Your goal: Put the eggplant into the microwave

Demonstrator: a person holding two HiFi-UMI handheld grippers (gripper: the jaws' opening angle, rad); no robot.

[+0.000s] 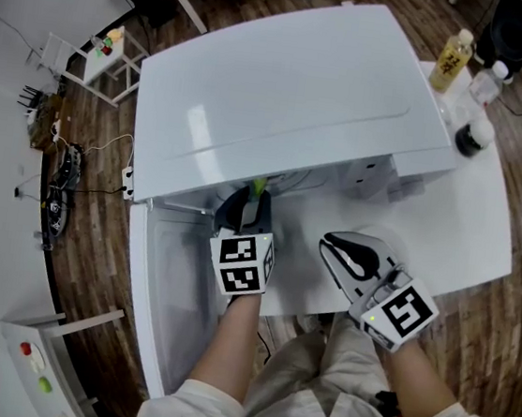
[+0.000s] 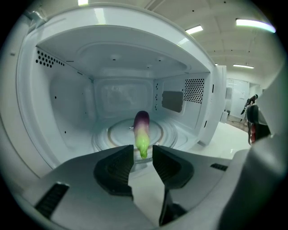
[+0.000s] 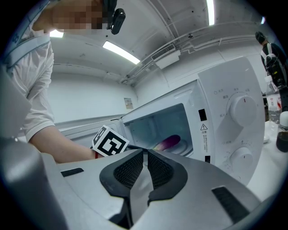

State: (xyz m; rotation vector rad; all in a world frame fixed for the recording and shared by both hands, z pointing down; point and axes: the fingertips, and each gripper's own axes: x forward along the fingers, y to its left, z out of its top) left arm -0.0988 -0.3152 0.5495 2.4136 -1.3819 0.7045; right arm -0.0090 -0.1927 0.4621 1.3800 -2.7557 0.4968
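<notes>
Left hand-held gripper [image 2: 143, 151] stands narrowly open and empty at the mouth of the microwave [image 2: 58, 103]; the eggplant [image 2: 141, 127] lies free on the turntable [image 2: 116, 134] inside. Right hand-held gripper [image 3: 145, 155] is closed on nothing.

Bright, even light falls from long white ceiling strip lamps [image 3: 120, 52], which lay a soft pale glare on the glossy top of the white boxy microwave [image 1: 294, 94] and leave only faint grey shadows under its front edge on the white table [image 1: 465, 237]. Both gripper views bend strongly towards their edges, curving straight lines and darkening the corners to black, while the head view bows more mildly. The microwave's cavity is evenly lit and sharp, though the very nearest foreground surfaces look slightly soft.
</notes>
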